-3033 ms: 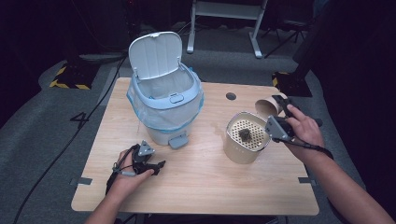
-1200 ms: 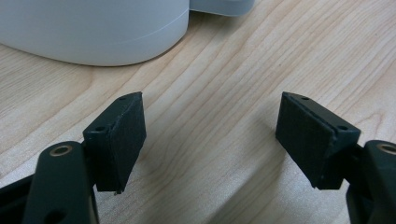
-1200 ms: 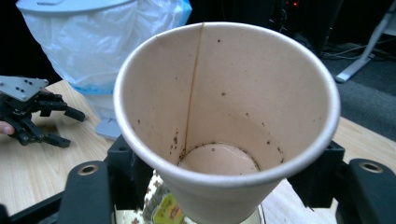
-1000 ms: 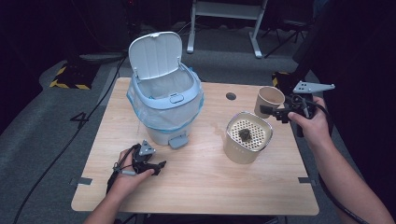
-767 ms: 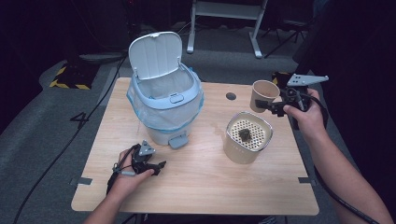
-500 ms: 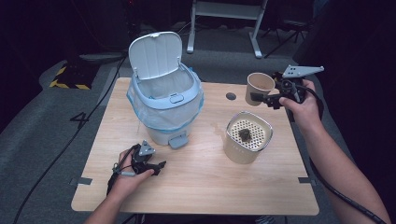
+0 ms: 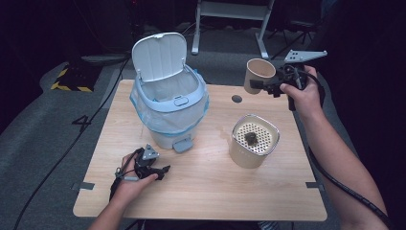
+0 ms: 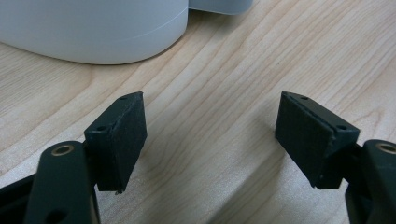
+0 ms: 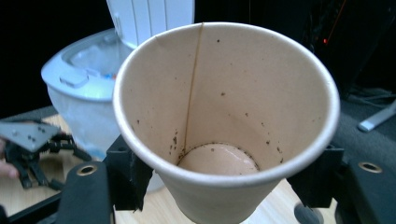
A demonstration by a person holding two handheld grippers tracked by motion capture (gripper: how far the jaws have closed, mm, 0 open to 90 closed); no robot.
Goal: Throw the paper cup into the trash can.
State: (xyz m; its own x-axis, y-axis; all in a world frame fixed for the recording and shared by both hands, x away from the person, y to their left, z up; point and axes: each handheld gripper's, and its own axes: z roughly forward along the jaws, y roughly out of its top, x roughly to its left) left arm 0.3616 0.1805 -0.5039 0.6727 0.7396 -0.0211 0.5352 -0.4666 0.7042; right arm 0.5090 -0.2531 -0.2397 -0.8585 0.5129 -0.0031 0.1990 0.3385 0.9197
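Note:
A tan paper cup (image 7: pixel 260 74) hangs in the air above the table's far right edge, with my right gripper (image 7: pixel 262 86) shut on its lower wall. The right gripper view looks into the cup (image 9: pixel 224 116): dark specks on its walls, a wet brown bottom, and a black pad (image 9: pixel 128 177) pressed on each side. My left gripper (image 7: pixel 160 171) rests on the table (image 7: pixel 201 201) near the front left. It is open, and in the left gripper view only bare wood lies between its pads (image 8: pixel 121 135).
A pale blue pedal bin (image 7: pixel 170 110) with its lid up and a liner inside stands at the back left; it shows also in the right gripper view (image 9: pixel 84 79). A beige canister (image 7: pixel 253 143) with a perforated insert and a dark lump stands right of centre. A round hole (image 7: pixel 236 98) lies behind it.
The right hand has lifted the cup off the table's far right and carried it up and to the left, toward the bin. The left hand and its gripper have stayed put.

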